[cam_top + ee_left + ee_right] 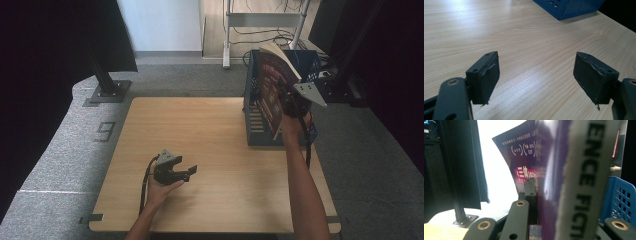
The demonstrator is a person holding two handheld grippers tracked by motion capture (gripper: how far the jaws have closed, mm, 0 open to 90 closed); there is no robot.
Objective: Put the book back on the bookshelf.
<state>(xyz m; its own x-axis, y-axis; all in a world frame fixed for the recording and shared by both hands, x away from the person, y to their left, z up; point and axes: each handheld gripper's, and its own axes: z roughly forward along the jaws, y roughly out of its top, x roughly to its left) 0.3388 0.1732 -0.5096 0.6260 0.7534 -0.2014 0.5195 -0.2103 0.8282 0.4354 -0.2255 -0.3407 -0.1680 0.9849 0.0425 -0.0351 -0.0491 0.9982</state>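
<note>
While the left hand-held gripper (pixel 186 172) rests low over the near-left part of the wooden surface (pixel 220 145), its jaws stand wide apart with nothing between them, and the left gripper view shows only bare wood grain between the two black pads (pixel 485 75). The right hand-held gripper (pixel 290 102) is raised at the far right, clamped on a paperback book (pixel 272 87) with a dark purple cover. The book is held upright and slightly tilted, its lower part down inside the blue plastic crate (pixel 255 125) and its upper part rising above the crate's rim. In the right gripper view, one jaw presses flat against the printed cover (pixel 524 157), which carries white and pink lettering, and the pale spine with large black letters (pixel 586 182) runs close past the camera. The blue latticed wall of the crate (pixel 620 197) shows just beyond the book. The crate stands on the far-right part of the surface, well apart from the left hand-held gripper. The person's right forearm (pixel 305 185) reaches up from the near edge to the book.
</note>
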